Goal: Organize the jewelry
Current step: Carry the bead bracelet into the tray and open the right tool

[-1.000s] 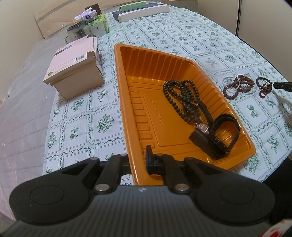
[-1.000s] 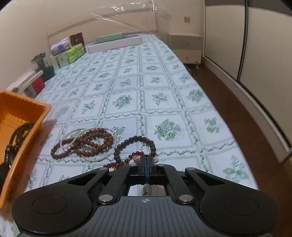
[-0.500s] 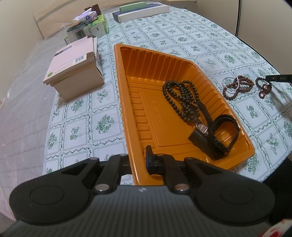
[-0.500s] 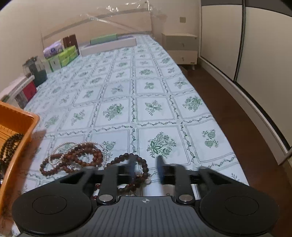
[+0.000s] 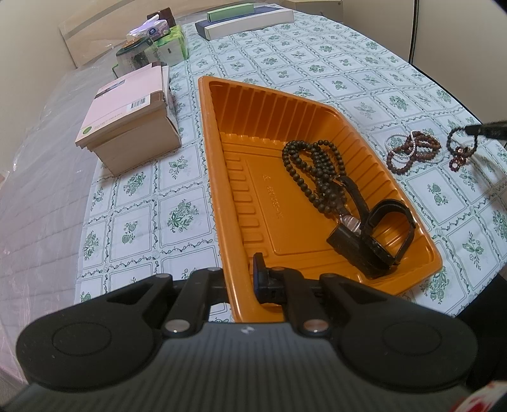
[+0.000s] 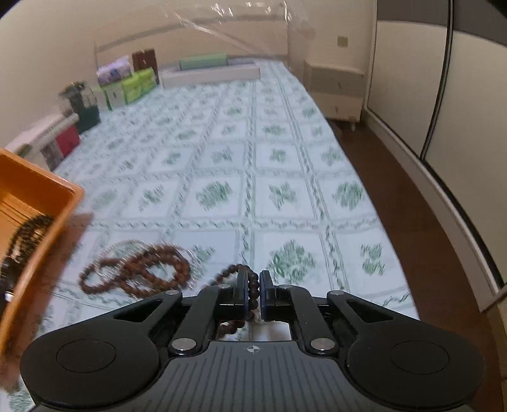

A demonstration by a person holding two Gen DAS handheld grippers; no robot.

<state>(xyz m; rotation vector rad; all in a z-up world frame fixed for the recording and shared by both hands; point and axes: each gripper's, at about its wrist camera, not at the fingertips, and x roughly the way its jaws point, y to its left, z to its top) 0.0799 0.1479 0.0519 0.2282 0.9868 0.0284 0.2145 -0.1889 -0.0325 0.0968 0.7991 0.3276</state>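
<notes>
The orange tray (image 5: 206, 142) holds a long dark bead necklace (image 5: 317, 168) and a black watch (image 5: 374, 237). My left gripper (image 5: 240, 279) is shut on the tray's near rim, one finger inside and one outside. Right of the tray, brown bead bracelets tangled with a pearl strand (image 5: 412, 149) (image 6: 139, 269) lie on the cloth. My right gripper (image 6: 253, 285) has its jaws closing on a dark bead bracelet (image 6: 229, 272), and the pads press its beads. In the left wrist view its tip (image 5: 484, 128) holds that bracelet (image 5: 456, 142), with red beads hanging from it.
A cardboard box (image 5: 126, 126) stands left of the tray. Tissue boxes (image 5: 158, 41) and long flat boxes (image 5: 247, 22) sit at the far end. The cloth's right edge drops to a brown floor (image 6: 412, 253), with a low cabinet (image 6: 336, 92) beyond.
My right gripper opened over the dark bracelet, then closed on its beads and shifted slightly. The left gripper and the tray have not moved.
</notes>
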